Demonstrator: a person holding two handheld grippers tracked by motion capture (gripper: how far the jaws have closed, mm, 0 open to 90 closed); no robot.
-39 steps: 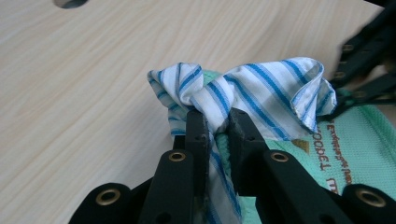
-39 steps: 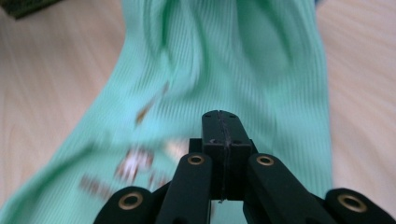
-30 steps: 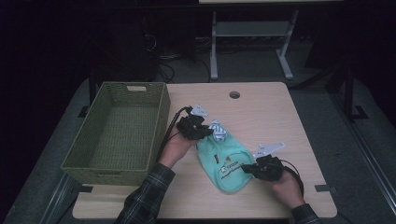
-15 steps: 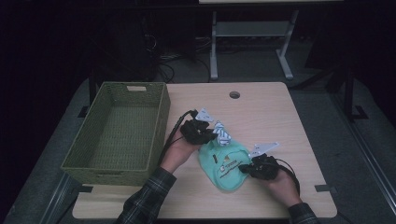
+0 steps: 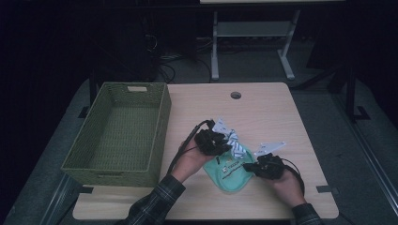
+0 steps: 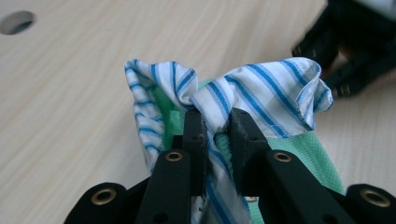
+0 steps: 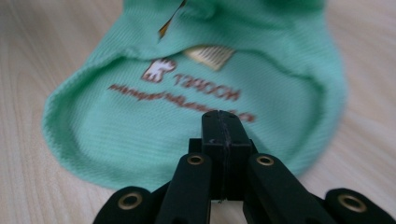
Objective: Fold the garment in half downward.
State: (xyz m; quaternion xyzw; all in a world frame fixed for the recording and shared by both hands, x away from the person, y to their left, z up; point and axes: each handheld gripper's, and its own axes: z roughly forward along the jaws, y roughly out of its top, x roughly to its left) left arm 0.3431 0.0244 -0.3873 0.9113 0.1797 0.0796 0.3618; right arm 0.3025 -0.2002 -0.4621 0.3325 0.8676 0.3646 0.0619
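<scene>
A mint green cloth (image 5: 228, 174) with brown lettering lies on the table's near middle. Its blue-and-white striped part (image 5: 236, 145) is bunched up at the cloth's far end. My left gripper (image 5: 227, 146) is shut on that striped fabric (image 6: 273, 84), which bulges up past both jaws of the left gripper (image 6: 217, 120). My right gripper (image 5: 247, 166) sits at the cloth's right edge. In the right gripper view, the right gripper (image 7: 223, 117) has its jaws pressed together, low over the green cloth (image 7: 140, 135), with nothing seen between them.
A green woven basket (image 5: 162, 122), with nothing in it, stands along the table's left side. A round cable hole (image 5: 235, 95) is in the tabletop at the back. The other gripper (image 6: 355, 56) shows at the upper right of the left gripper view.
My left gripper has moved right and toward the person with the striped end, bunching the green cloth shorter. The right gripper has barely shifted.
</scene>
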